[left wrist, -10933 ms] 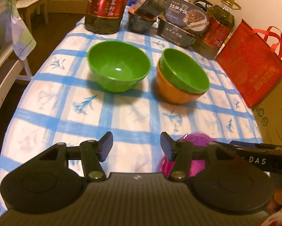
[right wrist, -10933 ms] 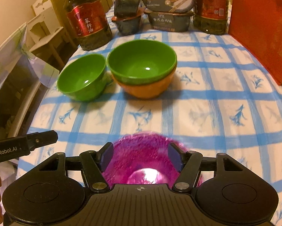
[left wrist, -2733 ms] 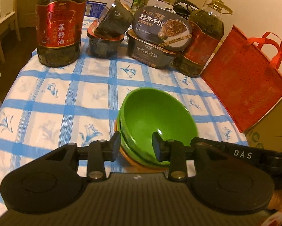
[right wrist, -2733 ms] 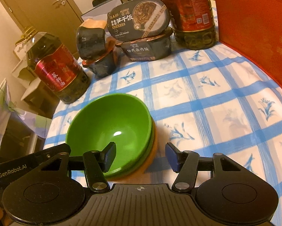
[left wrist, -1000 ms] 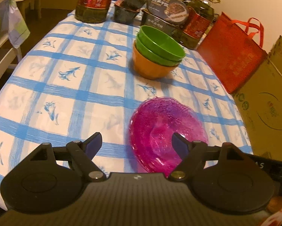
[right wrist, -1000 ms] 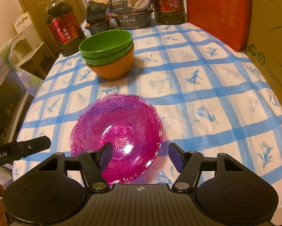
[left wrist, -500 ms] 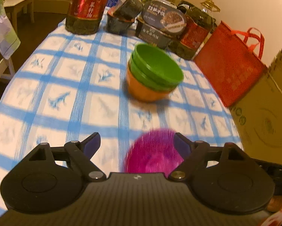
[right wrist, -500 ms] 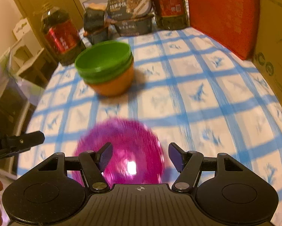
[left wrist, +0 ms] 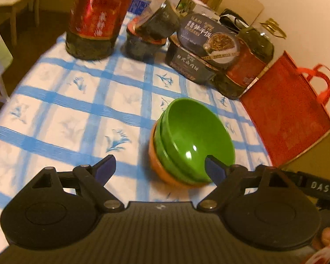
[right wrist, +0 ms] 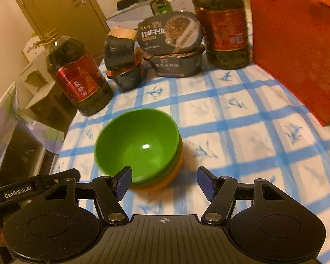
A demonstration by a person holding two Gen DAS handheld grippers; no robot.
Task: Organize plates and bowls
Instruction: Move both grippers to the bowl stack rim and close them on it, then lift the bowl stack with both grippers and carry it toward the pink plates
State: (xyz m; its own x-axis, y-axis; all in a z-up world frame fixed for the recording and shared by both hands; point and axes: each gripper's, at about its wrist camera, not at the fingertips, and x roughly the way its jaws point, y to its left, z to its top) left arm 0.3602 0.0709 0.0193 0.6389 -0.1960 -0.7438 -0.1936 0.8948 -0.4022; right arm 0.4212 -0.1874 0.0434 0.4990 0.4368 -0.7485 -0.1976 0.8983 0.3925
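A stack of two green bowls [left wrist: 193, 138] nested in an orange bowl [left wrist: 165, 171] stands on the blue-checked tablecloth [left wrist: 76, 110]. It also shows in the right wrist view, green bowls [right wrist: 138, 143] over the orange one [right wrist: 165, 180]. My left gripper [left wrist: 160, 169] is open and empty, just in front of the stack, its right finger over the bowl rim. My right gripper [right wrist: 165, 182] is open and empty, close in front of the stack. The pink glass plate is out of view.
At the table's back stand two large oil bottles [right wrist: 79, 81] [right wrist: 222, 24], stacked dark food containers [right wrist: 123, 57] and instant rice boxes [right wrist: 171, 44]. A red bag [left wrist: 286, 112] stands at the right. A door and furniture lie beyond the left edge.
Both grippers have moved forward toward the bowl stack, which now sits close in front of the fingers. The pink plate has dropped out of both views.
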